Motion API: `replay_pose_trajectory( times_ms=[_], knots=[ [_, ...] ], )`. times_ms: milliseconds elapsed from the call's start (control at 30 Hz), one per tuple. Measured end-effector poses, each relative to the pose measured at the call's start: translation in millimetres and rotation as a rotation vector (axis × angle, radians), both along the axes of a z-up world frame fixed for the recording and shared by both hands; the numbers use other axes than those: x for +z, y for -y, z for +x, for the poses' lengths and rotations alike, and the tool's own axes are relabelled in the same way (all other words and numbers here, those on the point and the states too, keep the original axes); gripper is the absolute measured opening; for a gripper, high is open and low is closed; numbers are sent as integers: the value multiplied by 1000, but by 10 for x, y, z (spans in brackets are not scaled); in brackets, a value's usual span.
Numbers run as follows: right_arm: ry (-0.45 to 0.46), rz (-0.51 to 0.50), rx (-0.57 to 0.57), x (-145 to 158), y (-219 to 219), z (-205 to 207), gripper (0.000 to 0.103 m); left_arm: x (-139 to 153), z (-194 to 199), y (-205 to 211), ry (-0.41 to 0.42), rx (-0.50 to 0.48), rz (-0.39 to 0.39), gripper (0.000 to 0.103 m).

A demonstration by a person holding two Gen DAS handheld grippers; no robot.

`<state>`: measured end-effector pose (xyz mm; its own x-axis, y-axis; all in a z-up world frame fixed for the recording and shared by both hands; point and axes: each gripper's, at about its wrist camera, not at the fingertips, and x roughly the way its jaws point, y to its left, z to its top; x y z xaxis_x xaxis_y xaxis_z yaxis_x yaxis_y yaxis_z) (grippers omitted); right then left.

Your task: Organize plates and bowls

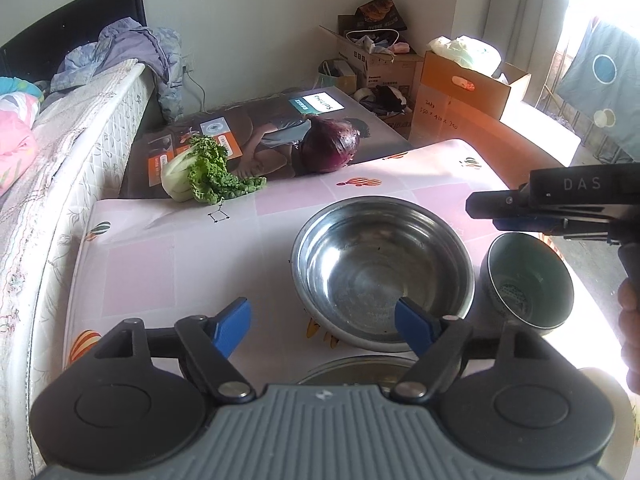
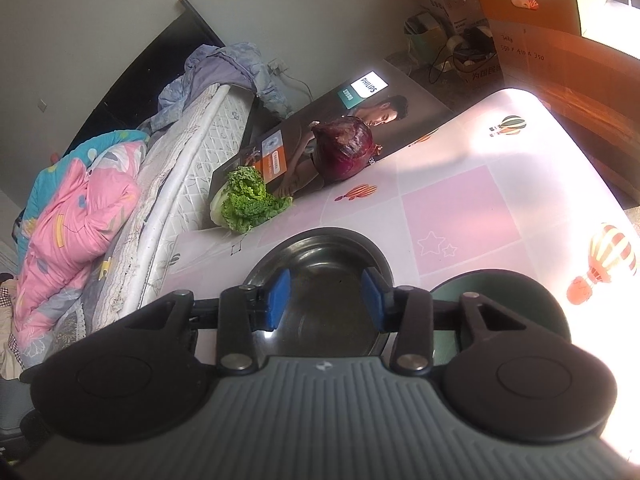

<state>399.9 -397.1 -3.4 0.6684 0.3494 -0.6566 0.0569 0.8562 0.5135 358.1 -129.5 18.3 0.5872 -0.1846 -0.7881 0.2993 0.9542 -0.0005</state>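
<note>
Over the table (image 1: 168,248), both grippers hover spread above the steel bowl (image 1: 380,264).

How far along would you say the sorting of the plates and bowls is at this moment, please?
Early, it seems. Nothing looks stacked: the steel bowl and the green bowl sit side by side on the table, and a third dish's rim peeks in nearer. Nothing is in hand; the left gripper and right gripper are both open and empty. Nesting remains.
</note>
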Motion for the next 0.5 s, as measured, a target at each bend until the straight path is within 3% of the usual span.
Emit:
replay_pose_trajectory(
  times_ms=[300,500],
  knots=[
    [11,-40,-5,265,263,-524,39,116,-279,122,-35,-53,-64,85],
    [-13,-58,-46,283,596,-870,39,169,-457,333,-25,-97,-100,85]
  ],
)
